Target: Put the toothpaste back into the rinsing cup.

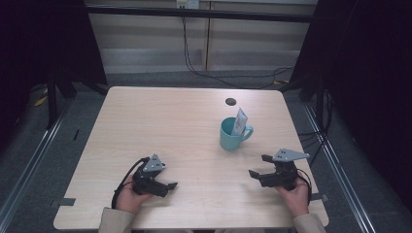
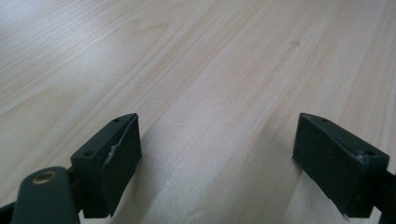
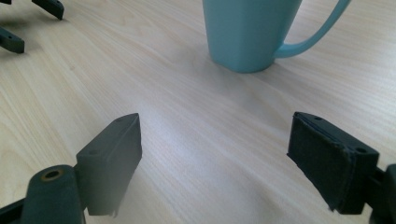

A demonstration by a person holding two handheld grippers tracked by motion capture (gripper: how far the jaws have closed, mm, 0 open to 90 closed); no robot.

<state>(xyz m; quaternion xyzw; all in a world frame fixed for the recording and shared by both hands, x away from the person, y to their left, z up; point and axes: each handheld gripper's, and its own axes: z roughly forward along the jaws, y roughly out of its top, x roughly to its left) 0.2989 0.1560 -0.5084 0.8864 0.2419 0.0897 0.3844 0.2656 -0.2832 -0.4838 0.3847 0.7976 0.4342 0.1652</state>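
Near the front edge of the table (image 1: 145, 116), the person is holding one gripper in each hand, and both are resting low over the wood. The left gripper (image 1: 165, 185) is sitting toward the front left corner, with its jaws pointing to the right, and the left hand (image 1: 130, 195) is closing around its back part. In the left gripper view its two black jaws are standing wide apart and nothing is between them except the bare table top (image 2: 196, 70). The right gripper (image 1: 258, 170) is sitting toward the front right corner, its jaws are pointing to the left and a little away from the person, and the right hand (image 1: 295, 196) is gripping it from behind. In the right gripper view these jaws are also standing wide apart and are holding nothing. The mug (image 1: 234, 134) is standing upright on the right half of the table, about halfway between the front and back edges, well apart from both grippers, with its handle turned toward the right edge. A small flat packet (image 1: 240, 121) is leaning inside the mug and is sticking out above its rim. In the right gripper view the mug (image 3: 250, 32) is appearing straight ahead beyond the open jaws. A small dark round spot (image 1: 231, 101) is lying on the table behind the mug, closer to the back edge.
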